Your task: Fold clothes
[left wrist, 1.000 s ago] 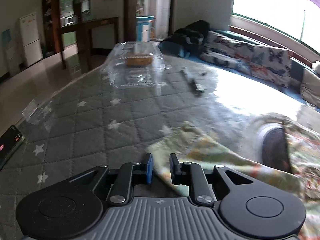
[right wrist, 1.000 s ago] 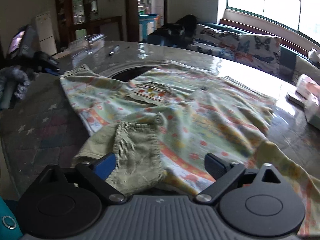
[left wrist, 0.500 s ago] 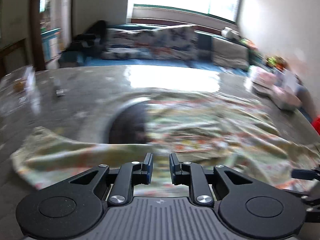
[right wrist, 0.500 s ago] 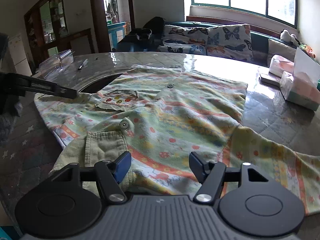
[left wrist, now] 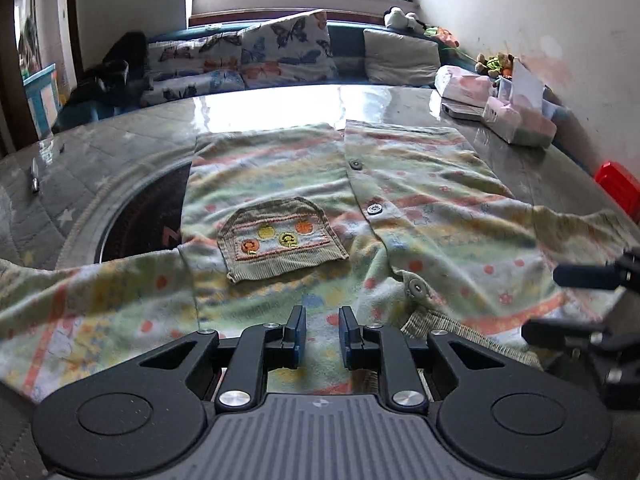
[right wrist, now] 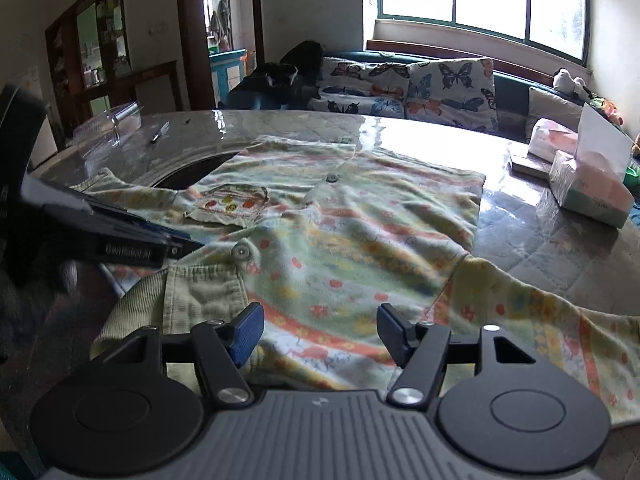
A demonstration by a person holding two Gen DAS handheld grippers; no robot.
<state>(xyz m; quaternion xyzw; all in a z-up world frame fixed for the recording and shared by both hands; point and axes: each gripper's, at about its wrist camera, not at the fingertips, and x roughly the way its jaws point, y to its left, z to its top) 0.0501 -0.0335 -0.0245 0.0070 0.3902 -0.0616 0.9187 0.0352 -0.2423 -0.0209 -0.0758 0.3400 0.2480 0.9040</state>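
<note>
One shirt [left wrist: 360, 200] here, a pale green kids' button-up with orange stripes and little flowers, spread flat face-up on the quilted table cover [left wrist: 120, 140], partly lying over a dark round opening [left wrist: 148, 212] in the table. It has one knit chest pocket [left wrist: 280, 236] with four fruit patches, and I can count three buttons [left wrist: 374, 209] down the front. Both sleeves are stretched out to the sides and the ribbed collar [right wrist: 200, 292] sits at the near edge.

Two grippers. The left gripper [left wrist: 321, 334] hovers right over the fabric near the collar, jaws a narrow gap apart with nothing pinched between them. The right gripper [right wrist: 320, 330] has its jaws spread wide over the shoulder area beside the collar, cloth under them but not clamped as far as I can see. Each one pokes into the other's view from the side.

Around it: two tissue packs [right wrist: 588, 192] on the far right of the table, one flat phone-like slab [left wrist: 460, 111] near them, one pen [right wrist: 159, 133] and one clear plastic box [right wrist: 108, 128] on the far left. Behind the table there's a sofa with butterfly cushions [right wrist: 452, 88] and a dark bag [right wrist: 280, 76]. Nothing sits on top of the shirt.
</note>
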